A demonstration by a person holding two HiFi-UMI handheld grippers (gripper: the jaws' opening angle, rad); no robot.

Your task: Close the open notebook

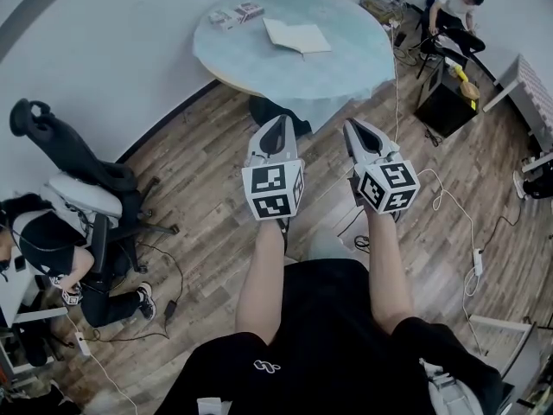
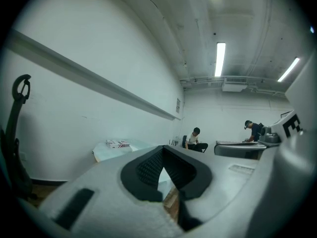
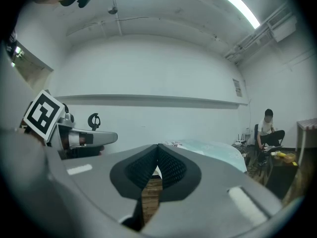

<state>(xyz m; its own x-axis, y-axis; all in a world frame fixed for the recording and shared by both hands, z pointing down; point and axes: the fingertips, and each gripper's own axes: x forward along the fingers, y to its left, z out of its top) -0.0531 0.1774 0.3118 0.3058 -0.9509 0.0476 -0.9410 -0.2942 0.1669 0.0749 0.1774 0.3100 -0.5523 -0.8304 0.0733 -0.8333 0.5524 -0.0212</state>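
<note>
Across the floor stands the table, with the notebook lying open on it, well apart from me. My left gripper and right gripper are both closed, empty. I'd step close first, then slide under one cover's edge.

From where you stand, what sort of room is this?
Probably a shared office or lab workroom: a round table bearing an open notebook, a black office chair by the wall, a person seated in the far corner, and cables on the floor.
</note>
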